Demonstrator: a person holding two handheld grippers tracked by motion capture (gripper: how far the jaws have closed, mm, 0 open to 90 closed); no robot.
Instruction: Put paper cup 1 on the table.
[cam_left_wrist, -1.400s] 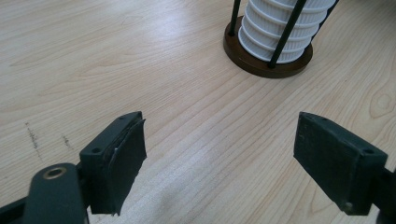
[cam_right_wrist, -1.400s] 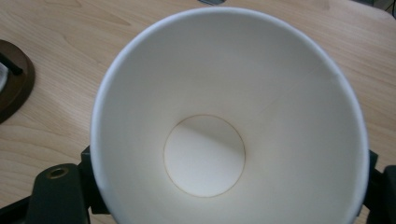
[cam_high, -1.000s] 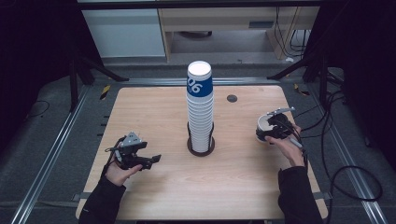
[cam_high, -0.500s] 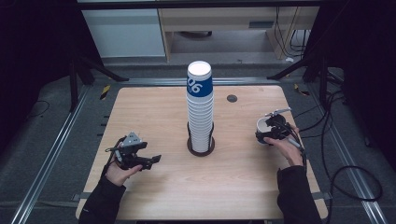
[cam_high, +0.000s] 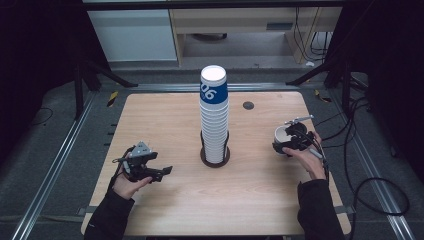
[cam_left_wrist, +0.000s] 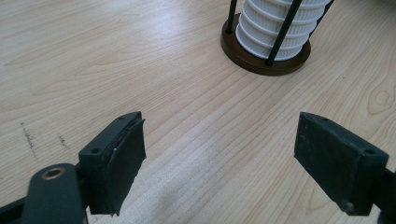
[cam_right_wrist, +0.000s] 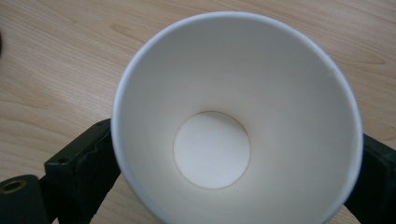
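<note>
Since a second ago, the right gripper (cam_high: 290, 141) has tipped the paper cup (cam_high: 281, 138) upright onto the table (cam_high: 165, 115), and its fingers have just been opening, the cup between them. Left gripper (cam_high: 159, 171) rests released, well left of the cup stack (cam_high: 214, 117).

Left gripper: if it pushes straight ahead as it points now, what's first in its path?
Likely the cup stack in its round brown holder; the left gripper, jaws open, has bare table until there.
</note>
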